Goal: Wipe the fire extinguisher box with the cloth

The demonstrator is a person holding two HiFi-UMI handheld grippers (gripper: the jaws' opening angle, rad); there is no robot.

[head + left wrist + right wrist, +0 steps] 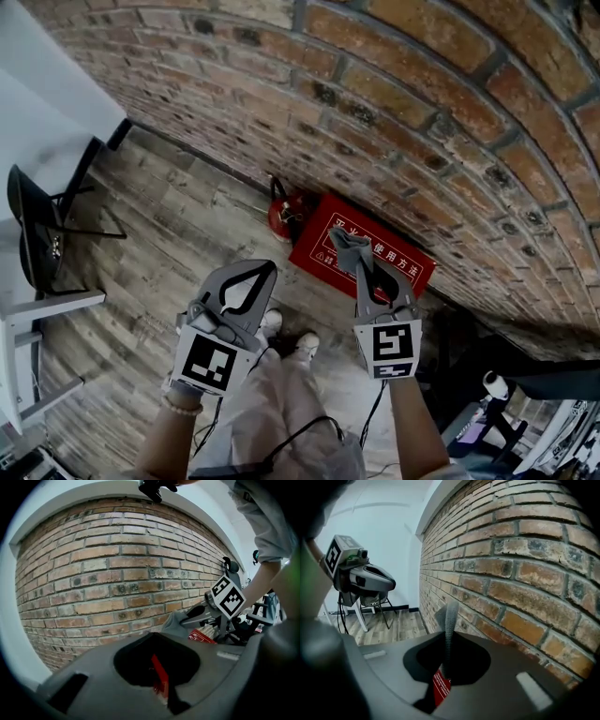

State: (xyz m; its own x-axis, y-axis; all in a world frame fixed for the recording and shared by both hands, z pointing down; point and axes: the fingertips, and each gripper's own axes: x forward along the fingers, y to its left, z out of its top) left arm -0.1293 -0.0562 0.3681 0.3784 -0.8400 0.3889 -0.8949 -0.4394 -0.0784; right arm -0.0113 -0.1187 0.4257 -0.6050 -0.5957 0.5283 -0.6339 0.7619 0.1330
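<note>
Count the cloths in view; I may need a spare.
1: a grey cloth held in the right gripper, above the red fire extinguisher box. More could be hidden.

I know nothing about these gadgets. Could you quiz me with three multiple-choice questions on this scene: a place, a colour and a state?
1. Where is the fire extinguisher box?
A. On a shelf.
B. On the floor by the brick wall.
C. On a table.

2. What colour is the cloth?
A. Grey.
B. Yellow.
C. White.

3. The right gripper is:
A. Open, empty.
B. Shut on the cloth.
C. Shut on the box.

Answers: B, it lies at the wall's foot; A, grey against the red box; B, cloth pinched between its jaws.
</note>
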